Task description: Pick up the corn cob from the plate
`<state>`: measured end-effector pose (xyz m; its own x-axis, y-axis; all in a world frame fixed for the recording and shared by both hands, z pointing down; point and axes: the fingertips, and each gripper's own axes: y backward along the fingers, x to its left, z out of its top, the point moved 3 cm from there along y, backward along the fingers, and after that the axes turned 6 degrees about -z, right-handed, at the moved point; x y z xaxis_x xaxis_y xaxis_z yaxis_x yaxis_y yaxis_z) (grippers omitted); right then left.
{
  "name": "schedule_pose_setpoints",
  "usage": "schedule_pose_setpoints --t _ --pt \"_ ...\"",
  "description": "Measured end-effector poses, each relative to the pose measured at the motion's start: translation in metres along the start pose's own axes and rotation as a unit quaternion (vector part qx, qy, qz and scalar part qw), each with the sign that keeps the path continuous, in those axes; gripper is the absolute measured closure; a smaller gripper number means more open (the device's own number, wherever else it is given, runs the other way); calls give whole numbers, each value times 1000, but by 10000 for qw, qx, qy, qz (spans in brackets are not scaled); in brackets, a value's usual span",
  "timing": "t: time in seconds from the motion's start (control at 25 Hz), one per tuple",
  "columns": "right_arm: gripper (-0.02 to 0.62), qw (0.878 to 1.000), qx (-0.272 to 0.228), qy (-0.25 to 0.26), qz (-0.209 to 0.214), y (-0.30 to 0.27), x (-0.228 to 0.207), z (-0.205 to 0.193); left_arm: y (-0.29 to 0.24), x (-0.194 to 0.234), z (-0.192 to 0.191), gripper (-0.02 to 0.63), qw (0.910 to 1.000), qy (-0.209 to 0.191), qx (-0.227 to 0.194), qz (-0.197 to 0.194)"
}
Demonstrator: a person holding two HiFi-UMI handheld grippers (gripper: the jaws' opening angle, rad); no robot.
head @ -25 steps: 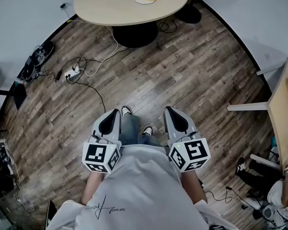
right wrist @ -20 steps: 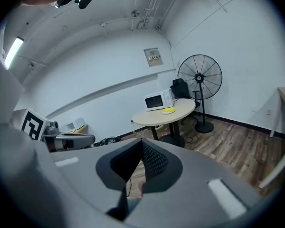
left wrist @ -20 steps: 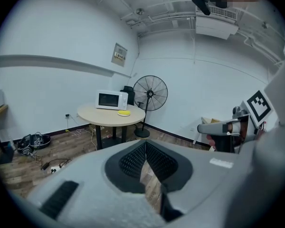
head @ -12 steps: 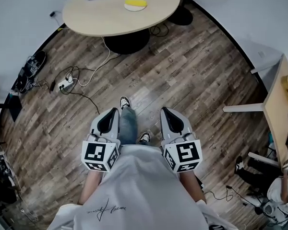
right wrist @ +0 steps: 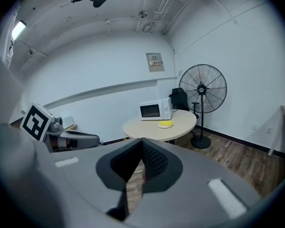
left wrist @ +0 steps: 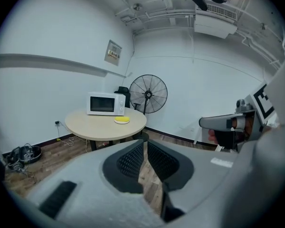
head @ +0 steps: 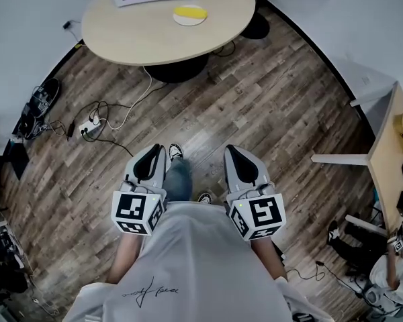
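Left hand-held gripper point(head: 157, 151) and right hand-held gripper point(head: 232, 150) were closed, holding nothing, with the corn cob point(head: 190, 11) far ahead on its plate point(head: 188, 22) (probably light, stiff, rollable: pinch mid-length).

White short-sleeved T-shirt point(head: 201, 260) (dark script print at lower left), blue jeans point(head: 180, 180), black-and-white sneakers point(head: 176, 153); grey left gripper point(head: 156, 151) and right gripper point(head: 231, 151) with marker cubes point(head: 138, 213).
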<state>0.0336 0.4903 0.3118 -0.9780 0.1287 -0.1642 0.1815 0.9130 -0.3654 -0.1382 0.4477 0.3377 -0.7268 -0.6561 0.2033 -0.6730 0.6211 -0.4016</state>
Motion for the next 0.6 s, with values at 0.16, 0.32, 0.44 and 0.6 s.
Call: schedule_pose_setpoints --t 0.16,0.32,0.44,0.6 --pt "584 9997 63 -172 -131 -26 -6 12 -17 24 12 618 9999 -90 70 -16" --pt "583 9997 123 -189 -126 -59 -3 28 -29 52 28 618 9998 162 -15 -102" --pt "583 9996 137 -220 -109 -83 3 40 -38 76 39 618 9995 257 -46 -151" --pt "583 9995 135 -216 -172 -113 8 57 -48 108 55 618 9989 405 -147 -209"
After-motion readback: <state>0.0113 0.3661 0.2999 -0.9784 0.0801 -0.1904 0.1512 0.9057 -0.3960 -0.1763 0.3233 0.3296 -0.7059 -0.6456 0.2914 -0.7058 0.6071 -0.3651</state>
